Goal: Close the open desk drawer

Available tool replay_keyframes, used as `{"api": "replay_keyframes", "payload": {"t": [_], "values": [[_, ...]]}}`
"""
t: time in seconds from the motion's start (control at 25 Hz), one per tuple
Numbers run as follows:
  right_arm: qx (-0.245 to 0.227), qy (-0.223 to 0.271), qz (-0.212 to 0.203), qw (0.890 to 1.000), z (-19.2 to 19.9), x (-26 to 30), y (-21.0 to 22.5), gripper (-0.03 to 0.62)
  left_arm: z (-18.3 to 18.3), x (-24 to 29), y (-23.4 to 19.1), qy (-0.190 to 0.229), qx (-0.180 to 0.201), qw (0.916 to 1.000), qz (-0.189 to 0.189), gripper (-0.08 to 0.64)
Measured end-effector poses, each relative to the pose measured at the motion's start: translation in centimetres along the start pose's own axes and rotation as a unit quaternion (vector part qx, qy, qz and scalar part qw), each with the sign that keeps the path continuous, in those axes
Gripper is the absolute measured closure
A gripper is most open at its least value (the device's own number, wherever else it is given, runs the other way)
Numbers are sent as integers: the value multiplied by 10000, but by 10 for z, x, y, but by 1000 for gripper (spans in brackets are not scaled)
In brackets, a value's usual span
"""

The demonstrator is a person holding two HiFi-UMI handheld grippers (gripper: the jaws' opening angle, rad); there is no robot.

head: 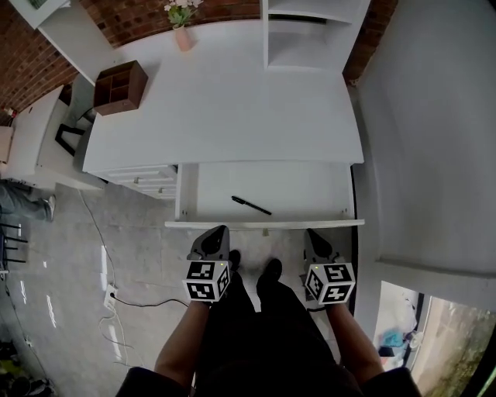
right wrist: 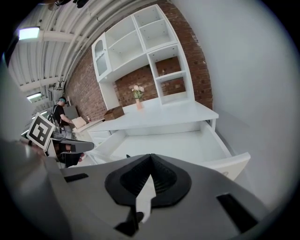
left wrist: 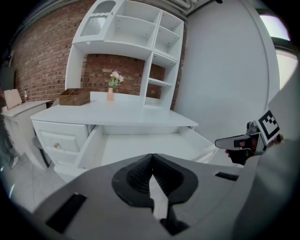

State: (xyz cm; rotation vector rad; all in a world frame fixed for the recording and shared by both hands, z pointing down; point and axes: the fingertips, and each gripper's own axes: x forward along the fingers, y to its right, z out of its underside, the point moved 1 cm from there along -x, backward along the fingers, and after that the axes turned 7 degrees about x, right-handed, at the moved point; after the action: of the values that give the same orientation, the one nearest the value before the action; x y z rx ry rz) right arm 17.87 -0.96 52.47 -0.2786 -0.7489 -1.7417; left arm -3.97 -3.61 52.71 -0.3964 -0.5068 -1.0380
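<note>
We see the drawer (head: 263, 224) pulled out from under the desk (head: 232, 116), a black pen (head: 251, 205) lying inside it, and just before its front edge the left gripper (head: 215, 233) and the right gripper (head: 314, 235) hover, each with jaws pressed together on nothing.

It looked like a home study: a white desk (head: 232, 108) with shelves (left wrist: 151, 47), a flower vase (head: 184, 37) and a brick wall (head: 139, 19).

Pink flower vase (head: 184, 37) and brown wooden box (head: 120, 87) near the brick wall (head: 155, 15) — black pen (head: 251, 205) well apart
</note>
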Motion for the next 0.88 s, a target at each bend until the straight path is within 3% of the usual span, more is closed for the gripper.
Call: {"api": "replay_keyframes", "payload": {"t": [0.36,0.88], "values": [[-14,-418,-31,9991,33,5,7,588,44,-12,-1,-486,-150,9984,-245,549],[-8,-874,641,9941,53,27,23,588,77,12,-26,-1016,-361,9939,-239,549]]}}
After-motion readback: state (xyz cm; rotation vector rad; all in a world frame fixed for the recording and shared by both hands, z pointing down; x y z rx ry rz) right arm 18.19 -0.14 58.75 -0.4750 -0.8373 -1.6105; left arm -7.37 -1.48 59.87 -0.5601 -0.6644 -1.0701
